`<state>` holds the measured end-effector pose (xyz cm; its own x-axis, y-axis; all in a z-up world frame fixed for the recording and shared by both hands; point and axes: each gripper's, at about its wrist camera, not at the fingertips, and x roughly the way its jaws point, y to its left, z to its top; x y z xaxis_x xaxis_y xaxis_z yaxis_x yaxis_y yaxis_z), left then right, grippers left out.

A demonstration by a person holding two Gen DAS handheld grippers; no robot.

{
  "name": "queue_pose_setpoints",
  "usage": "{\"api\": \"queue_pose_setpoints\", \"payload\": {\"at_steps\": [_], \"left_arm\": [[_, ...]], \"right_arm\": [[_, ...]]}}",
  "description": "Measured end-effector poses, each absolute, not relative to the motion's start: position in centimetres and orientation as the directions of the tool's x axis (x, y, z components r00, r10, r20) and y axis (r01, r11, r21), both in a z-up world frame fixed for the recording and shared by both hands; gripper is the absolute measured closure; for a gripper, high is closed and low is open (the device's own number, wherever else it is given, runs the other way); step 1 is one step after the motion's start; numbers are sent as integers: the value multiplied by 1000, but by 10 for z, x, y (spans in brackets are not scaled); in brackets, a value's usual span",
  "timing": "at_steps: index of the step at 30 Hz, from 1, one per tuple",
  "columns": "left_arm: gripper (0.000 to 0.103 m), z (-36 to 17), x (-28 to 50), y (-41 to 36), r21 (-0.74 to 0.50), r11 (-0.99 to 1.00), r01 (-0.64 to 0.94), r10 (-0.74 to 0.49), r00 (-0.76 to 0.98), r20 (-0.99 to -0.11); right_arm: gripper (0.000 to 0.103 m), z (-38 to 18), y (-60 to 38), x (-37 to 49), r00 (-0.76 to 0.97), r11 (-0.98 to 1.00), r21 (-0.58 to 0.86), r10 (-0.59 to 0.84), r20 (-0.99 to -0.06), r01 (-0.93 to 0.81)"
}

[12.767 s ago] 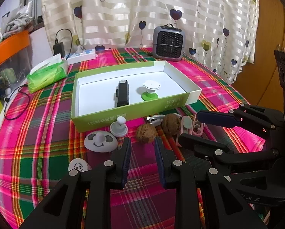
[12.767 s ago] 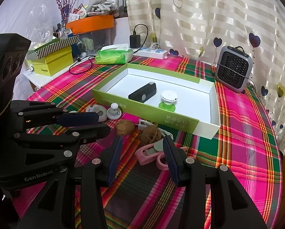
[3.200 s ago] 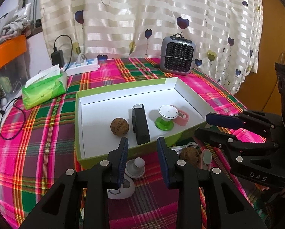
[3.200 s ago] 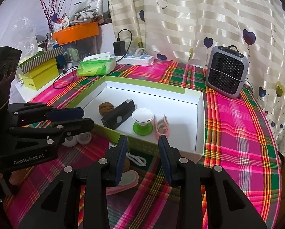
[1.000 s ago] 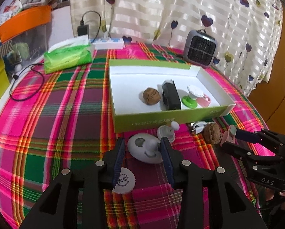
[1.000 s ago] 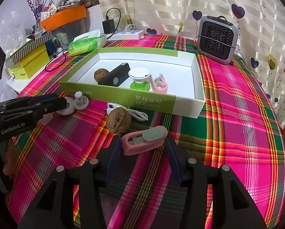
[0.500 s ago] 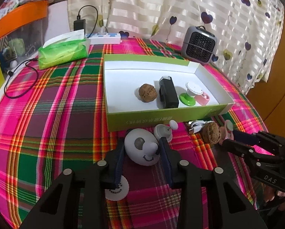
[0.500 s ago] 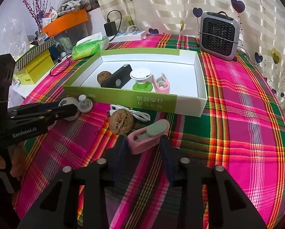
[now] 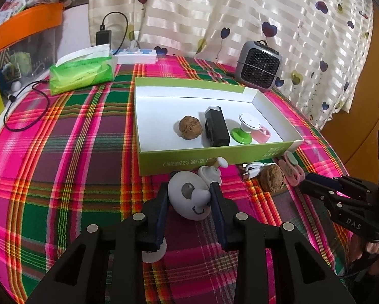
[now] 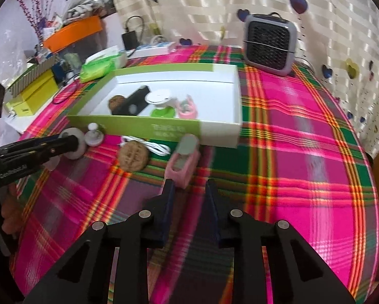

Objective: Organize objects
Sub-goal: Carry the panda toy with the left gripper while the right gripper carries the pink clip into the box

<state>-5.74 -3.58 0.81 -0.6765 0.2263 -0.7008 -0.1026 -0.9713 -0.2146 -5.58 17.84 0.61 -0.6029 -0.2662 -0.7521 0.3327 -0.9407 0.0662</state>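
My left gripper (image 9: 189, 197) is shut on a white smiley-face disc (image 9: 189, 198), tilted up off the plaid cloth just in front of the green-and-white box (image 9: 214, 160). The box holds a walnut (image 9: 190, 127), a black device (image 9: 216, 129), a white-and-green knob (image 9: 246, 130) and a pink clip (image 9: 263, 134). My right gripper (image 10: 189, 190) is open and empty, just behind a pink clip (image 10: 183, 163) lying on the cloth. A second walnut (image 10: 134, 156), a white cable (image 10: 159, 148) and a small white knob (image 10: 94, 135) lie by the box front.
A grey mini heater (image 9: 260, 67) stands behind the box. A green tissue pack (image 9: 81, 72), a power strip (image 9: 136, 55) and a black cable (image 9: 19, 106) lie at the back left. A round white disc (image 9: 154, 252) lies under my left fingers.
My left gripper has closed on the smiley disc and tipped it up off the cloth. My right gripper has let go of the pink clip and pulled back; the clip now lies on the cloth.
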Motion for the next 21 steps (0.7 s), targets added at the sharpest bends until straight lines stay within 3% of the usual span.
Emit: {"api": "queue_pose_setpoints", "payload": {"at_steps": [7, 15, 16, 18, 21], "left_arm": [[73, 6, -59, -35, -213, -972, -101, 225, -664, -713], [73, 5, -61, -33, -211, -972, -104, 227, -658, -718], [73, 5, -61, -32, -208, -973, -104, 224, -659, -718], [73, 5, -61, -31, -203, -974, -105, 221, -660, -718], [73, 5, -61, -31, -205, -973, -105, 222, -662, -716]], "right_arm": [[70, 7, 161, -60, -597, -924, 58, -292, -748, 378], [70, 4, 161, -76, -593, -934, 50, -266, -760, 354], [71, 4, 161, -75, -595, -933, 53, -270, -757, 356], [82, 5, 161, -73, -600, -931, 54, -277, -751, 362], [84, 8, 161, -69, -612, -928, 46, -280, -740, 369]]}}
